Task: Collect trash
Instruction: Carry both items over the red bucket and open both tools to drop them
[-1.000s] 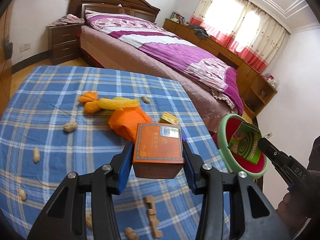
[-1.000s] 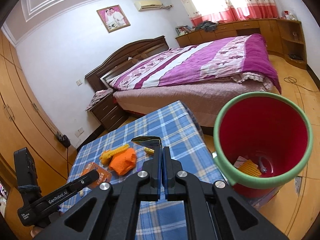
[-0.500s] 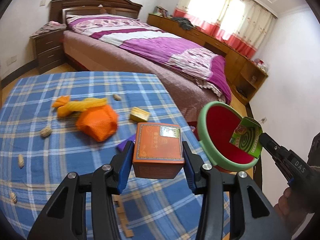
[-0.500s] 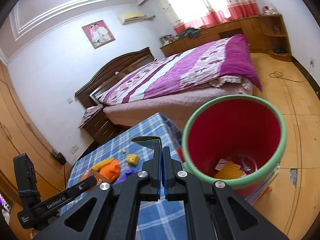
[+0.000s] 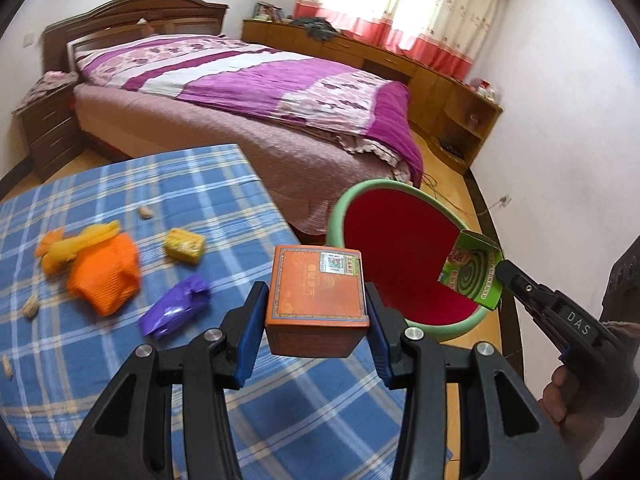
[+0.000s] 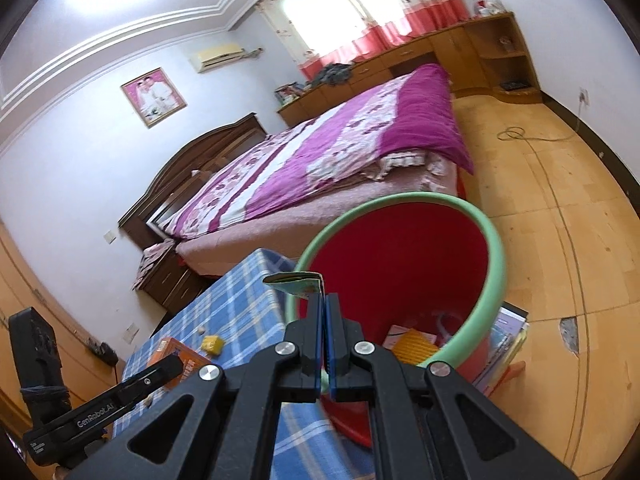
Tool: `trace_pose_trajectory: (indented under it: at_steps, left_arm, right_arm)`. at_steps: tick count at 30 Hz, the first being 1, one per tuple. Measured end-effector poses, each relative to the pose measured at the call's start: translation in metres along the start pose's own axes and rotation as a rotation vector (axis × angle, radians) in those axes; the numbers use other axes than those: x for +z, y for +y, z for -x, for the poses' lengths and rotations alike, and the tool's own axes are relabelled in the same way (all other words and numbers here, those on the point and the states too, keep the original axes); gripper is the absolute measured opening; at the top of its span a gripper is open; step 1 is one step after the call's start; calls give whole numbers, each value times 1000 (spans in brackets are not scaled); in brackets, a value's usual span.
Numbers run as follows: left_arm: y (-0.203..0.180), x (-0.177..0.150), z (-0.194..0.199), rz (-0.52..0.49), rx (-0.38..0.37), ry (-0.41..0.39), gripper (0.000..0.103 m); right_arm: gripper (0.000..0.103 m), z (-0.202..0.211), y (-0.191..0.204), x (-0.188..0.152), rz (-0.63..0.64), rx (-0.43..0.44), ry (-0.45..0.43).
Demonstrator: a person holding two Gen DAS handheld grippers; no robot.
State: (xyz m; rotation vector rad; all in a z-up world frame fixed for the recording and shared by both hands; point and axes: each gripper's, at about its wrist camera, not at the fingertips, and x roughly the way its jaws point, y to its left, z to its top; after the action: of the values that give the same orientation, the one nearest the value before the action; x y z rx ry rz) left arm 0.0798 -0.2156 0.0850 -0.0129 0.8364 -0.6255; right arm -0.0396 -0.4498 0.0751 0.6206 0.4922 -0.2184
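Left gripper (image 5: 316, 320) clamped on orange box (image 5: 318, 290), blue pads pressed to both its sides, box upright, lifted off the table (image 5: 80, 360) near its right edge. Right gripper (image 6: 325, 304) pinched together on green carton (image 5: 472, 270), flat, spiral print on its face, held over the near-right rim of the bin (image 5: 338, 220); from the right wrist view only the carton's top edge (image 6: 298, 282) pokes above the closed tips. Bin red inside with pale green rim, standing on the floor just right of the table, between table and bed (image 5: 248, 92). Trash already in the bin bottom: a yellow ribbed piece (image 6: 408, 342), something white beside it, too blurred to name. Left on the blue plaid cloth: purple wrapper (image 5: 176, 310) nearest the box, just left of it; orange net (image 5: 104, 276) farther left; yellow wrapper (image 5: 80, 242) touching the net's far side; yellow block (image 5: 185, 244) right of the net, far of the purple wrapper; peanut (image 5: 145, 212) farther back; more peanuts (image 5: 30, 306) by the left edge. A hand (image 5: 576, 396) at lower right on the right gripper's handle. Books (image 6: 504, 344) stacked on the floor against the bin's right side. Cable (image 6: 516, 134) looped on the wooden floor far right, beyond the bed.
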Motion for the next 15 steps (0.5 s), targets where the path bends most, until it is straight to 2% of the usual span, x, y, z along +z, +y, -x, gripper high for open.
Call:
trace_pose_trajectory:
  at_steps: [7, 15]
  left_arm:
    - [-27, 8, -35, -48, -29, 46, 47]
    - [-59, 16, -75, -136, -46, 82, 47]
  right_arm:
    - [3, -12, -34, 3, -50, -54, 3]
    - [5, -24, -54, 5, -73, -90, 7]
